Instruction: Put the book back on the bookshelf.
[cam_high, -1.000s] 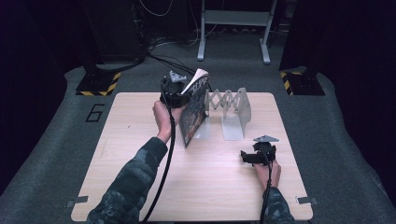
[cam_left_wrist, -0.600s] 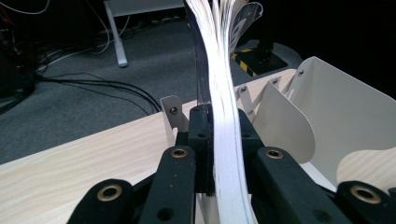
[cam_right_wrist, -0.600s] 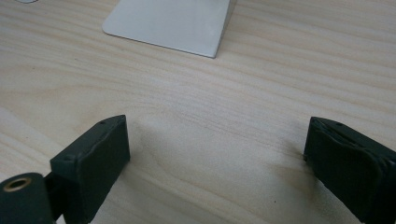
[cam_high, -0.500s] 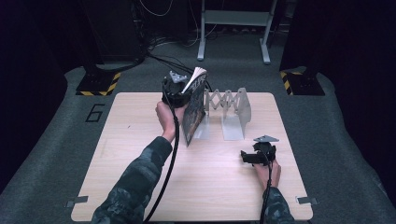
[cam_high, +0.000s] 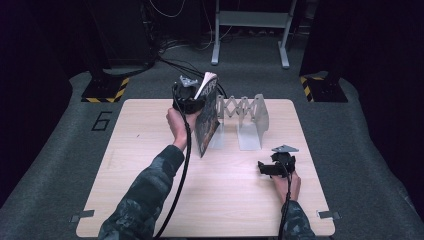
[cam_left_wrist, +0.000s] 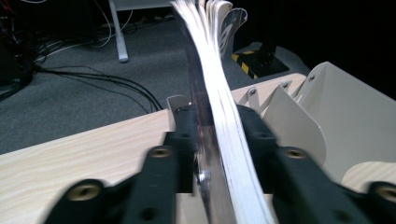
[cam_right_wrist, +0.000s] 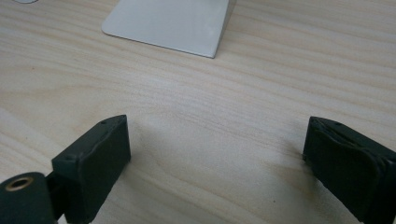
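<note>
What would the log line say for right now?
left tool: jaws just opening, magazine upright between them | rack: beside magazine | right tool: open, over bare table

High view looks down on whole table (cam_high: 150, 200); both gripper views sit close, sharing its rack (cam_high: 250, 117) w/ it.

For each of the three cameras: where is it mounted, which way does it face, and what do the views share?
High view: above the table's near side, facing forward and down; both forearms, left gripper at the magazine, right gripper.
Left gripper view: along its jaws flanking the magazine, toward the rack.
Right gripper view: down between open jaws at the tabletop.
Shared: the rack's base plate.
</note>
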